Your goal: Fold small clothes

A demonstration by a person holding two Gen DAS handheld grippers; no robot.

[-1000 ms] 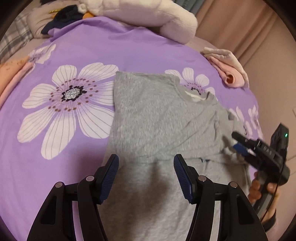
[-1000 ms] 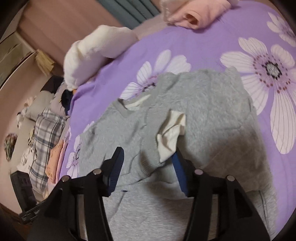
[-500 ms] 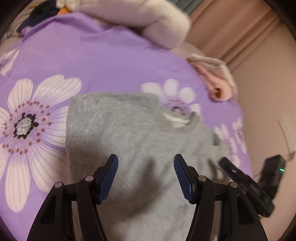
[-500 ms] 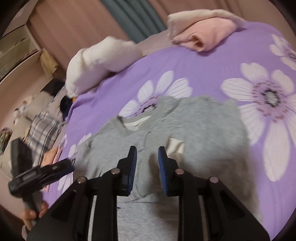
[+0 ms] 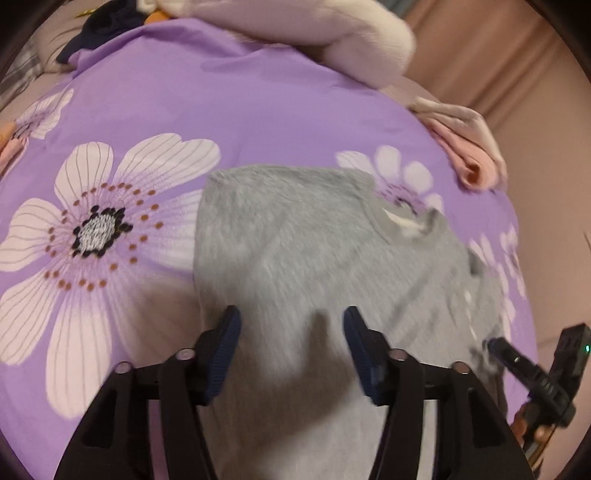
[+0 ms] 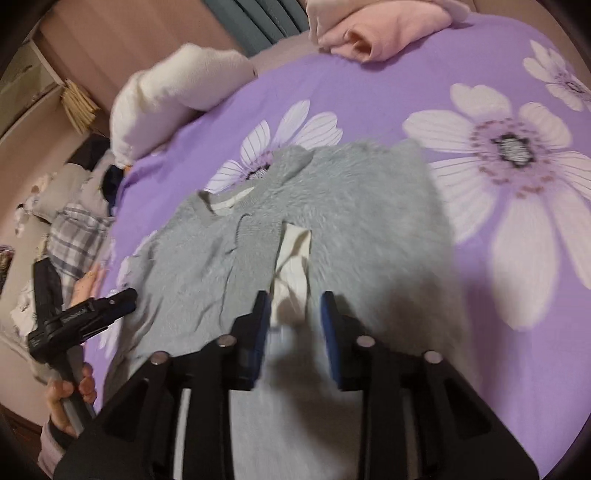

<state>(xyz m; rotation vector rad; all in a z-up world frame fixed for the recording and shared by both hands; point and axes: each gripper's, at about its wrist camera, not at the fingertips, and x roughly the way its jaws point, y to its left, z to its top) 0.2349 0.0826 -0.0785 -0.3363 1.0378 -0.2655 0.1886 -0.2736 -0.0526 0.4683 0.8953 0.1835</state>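
Observation:
A grey sweater (image 5: pixel 314 266) lies flat on the purple flowered bedspread (image 5: pixel 258 110), neck away from me. My left gripper (image 5: pixel 291 332) hovers over its body, jaws opening, nothing pinched. In the right wrist view one sleeve is folded across the sweater (image 6: pixel 369 229), and its white cuff (image 6: pixel 293 254) points toward me. My right gripper (image 6: pixel 295 299) sits at that cuff with its jaws opening. The cuff's end lies between them, close to the left pad and not squeezed. The right gripper (image 5: pixel 495 343) shows at the sweater's right edge and the left gripper (image 6: pixel 125 297) at its left edge.
A folded pink garment (image 5: pixel 469 162) lies at the bedspread's far right edge, also seen as pink garment (image 6: pixel 380 33). A white plush pillow (image 5: pixel 314 33) lies at the head of the bed. Plaid and dark clothes (image 6: pixel 74 236) are heaped off to one side. A hand (image 6: pixel 70 398) grips the left handle.
The right jaws narrowed, then spread again around the white cuff. The left gripper slid across the sweater, and its jaws stand a little wider.

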